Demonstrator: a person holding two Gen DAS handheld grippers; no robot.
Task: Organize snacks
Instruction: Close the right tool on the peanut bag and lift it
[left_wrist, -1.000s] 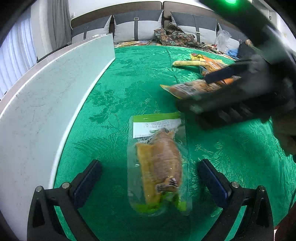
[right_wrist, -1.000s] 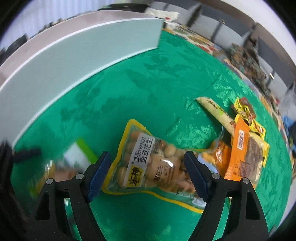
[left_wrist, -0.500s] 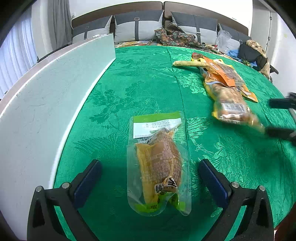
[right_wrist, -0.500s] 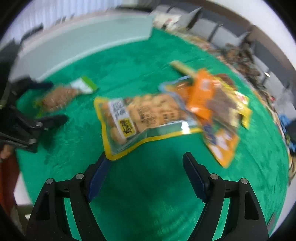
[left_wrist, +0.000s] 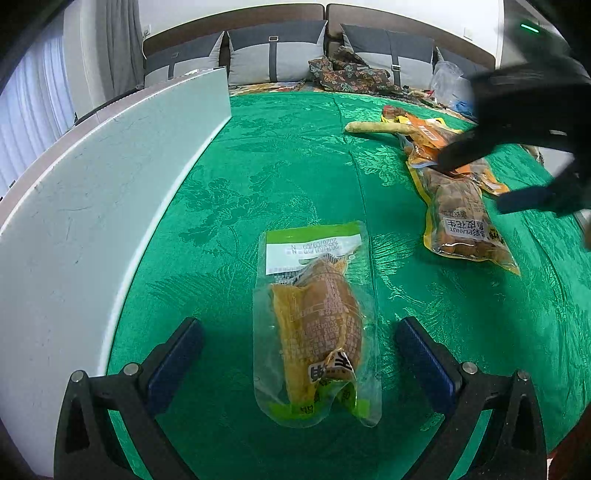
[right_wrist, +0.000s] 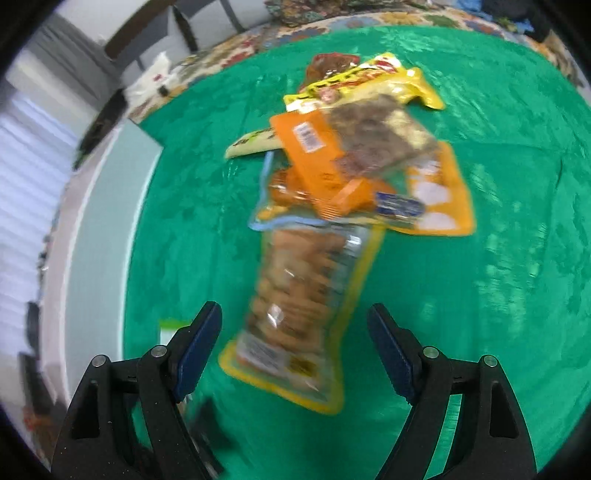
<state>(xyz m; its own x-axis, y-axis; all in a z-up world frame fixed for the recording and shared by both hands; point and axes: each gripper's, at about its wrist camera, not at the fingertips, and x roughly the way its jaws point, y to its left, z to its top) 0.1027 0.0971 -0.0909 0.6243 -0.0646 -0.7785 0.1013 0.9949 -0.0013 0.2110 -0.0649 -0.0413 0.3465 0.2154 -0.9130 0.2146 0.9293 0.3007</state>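
A clear green-trimmed snack pack (left_wrist: 314, 325) lies flat on the green cloth between the fingers of my open left gripper (left_wrist: 299, 354), which does not touch it. A yellow-edged peanut bag (left_wrist: 461, 221) lies to the right; it also shows in the right wrist view (right_wrist: 295, 302), lying between and ahead of the fingers of my open right gripper (right_wrist: 295, 343). Beyond it is a pile of orange and yellow packets (right_wrist: 365, 147) and a long pale stick snack (left_wrist: 376, 127). The right gripper appears blurred in the left wrist view (left_wrist: 524, 162), above the pile.
A white board (left_wrist: 110, 177) stands along the left side of the green cloth (left_wrist: 295, 166). Sofa cushions (left_wrist: 273, 55) and patterned fabric (left_wrist: 351, 74) lie at the far end.
The right gripper has swung around and now faces the peanut bag lengthwise, over the pile. The peanut bag lies down on the cloth. The left gripper and green pack have not moved.
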